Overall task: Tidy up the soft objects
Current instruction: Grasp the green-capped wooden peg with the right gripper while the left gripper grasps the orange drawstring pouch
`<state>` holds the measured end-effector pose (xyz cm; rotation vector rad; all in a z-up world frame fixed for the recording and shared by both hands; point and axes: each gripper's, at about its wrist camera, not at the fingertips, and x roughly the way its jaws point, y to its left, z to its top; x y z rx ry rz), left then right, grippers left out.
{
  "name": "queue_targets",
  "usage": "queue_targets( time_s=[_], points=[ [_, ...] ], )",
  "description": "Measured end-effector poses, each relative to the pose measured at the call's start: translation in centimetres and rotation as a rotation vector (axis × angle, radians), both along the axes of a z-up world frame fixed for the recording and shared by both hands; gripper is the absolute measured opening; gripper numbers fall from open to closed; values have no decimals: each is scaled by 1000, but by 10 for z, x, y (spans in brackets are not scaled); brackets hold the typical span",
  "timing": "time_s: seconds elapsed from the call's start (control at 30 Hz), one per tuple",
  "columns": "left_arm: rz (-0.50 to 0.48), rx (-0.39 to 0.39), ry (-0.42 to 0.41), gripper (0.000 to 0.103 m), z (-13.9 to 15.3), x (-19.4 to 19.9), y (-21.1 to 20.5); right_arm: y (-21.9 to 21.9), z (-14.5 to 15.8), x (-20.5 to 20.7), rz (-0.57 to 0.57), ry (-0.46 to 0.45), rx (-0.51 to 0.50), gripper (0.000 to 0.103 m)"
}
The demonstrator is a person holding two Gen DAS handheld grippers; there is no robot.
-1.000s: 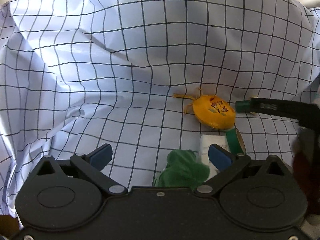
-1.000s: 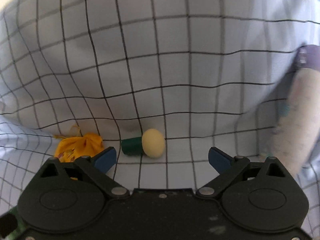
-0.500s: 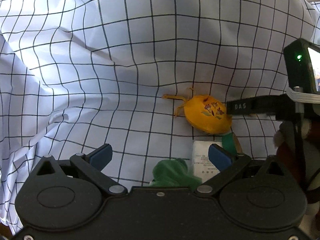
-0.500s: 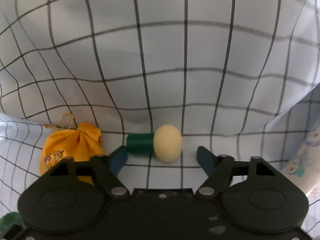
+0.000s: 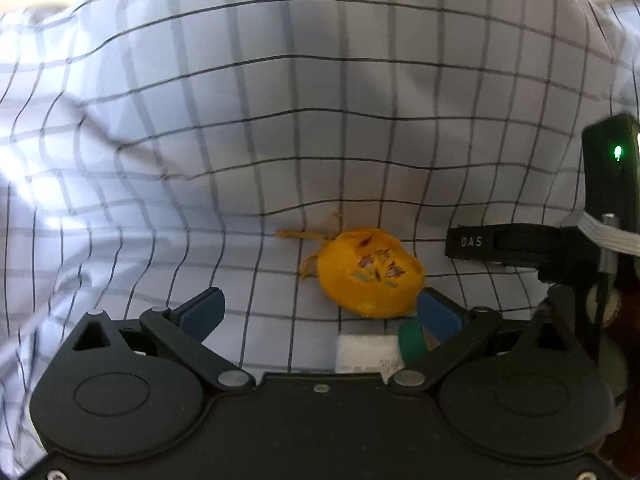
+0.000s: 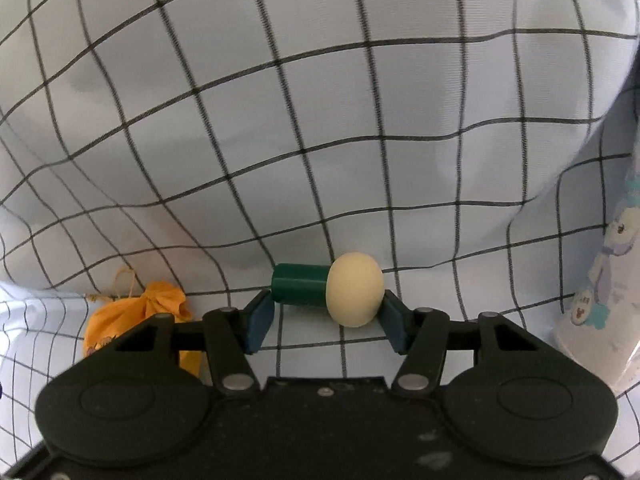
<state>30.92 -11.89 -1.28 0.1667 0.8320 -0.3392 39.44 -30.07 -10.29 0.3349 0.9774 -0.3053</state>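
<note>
Right wrist view: checked cloth is lying rumpled underneath; right claw is closing around the toy mushroom, lying sideways between the pads, cap rightward. Left claw is hanging released, farther off.

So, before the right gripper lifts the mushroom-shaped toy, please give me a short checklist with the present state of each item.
1. Mushroom toy lies between the right gripper pads: ok.
2. Jaws fully shut on it: not ok; they are closing, and firm contact at both ends cannot be told.
3. Toy lies on its side, green stem toward the left pad, cream cap toward the right: ok.
4. Yellow pouch stays apart from the toy: ok.
5. Left gripper open, holding nothing: ok.
6. Checked cloth not caught between the pads: cannot tell.
</note>
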Motion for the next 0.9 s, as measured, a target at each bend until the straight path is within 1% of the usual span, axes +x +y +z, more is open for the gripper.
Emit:
queue_targets(
  time_s=[0.07, 0.23, 0.33, 0.47, 0.57, 0.67, 0.87, 0.9],
  points=[
    [-26, 49, -19, 99, -1, 3, -11, -5, 1, -2, -30, -9, 2, 56],
    [-71, 118, -20, 99, -8, 12, -26, -26, 2, -5, -113, -31, 7, 56],
    [-87, 131, -1, 99, -13, 21, -32, -39, 2, -7, -147, -42, 3, 56],
    [-102, 137, 45, 99, -24, 33, -39, -48, 5, -10, -172, -56, -12, 56],
    [-118, 150, 68, 99, -34, 38, -46, -47, 9, -10, -182, -62, -21, 56],
    [-138, 156, 82, 100, -40, 40, -52, -49, 10, -12, -185, -68, -29, 56],
    [-149, 172, 98, 100, -46, 47, -63, -51, 11, -12, -186, -75, -31, 56],
    [-154, 179, 98, 99, -47, 49, -66, -53, 11, -12, -186, -76, -32, 56]
  ],
)
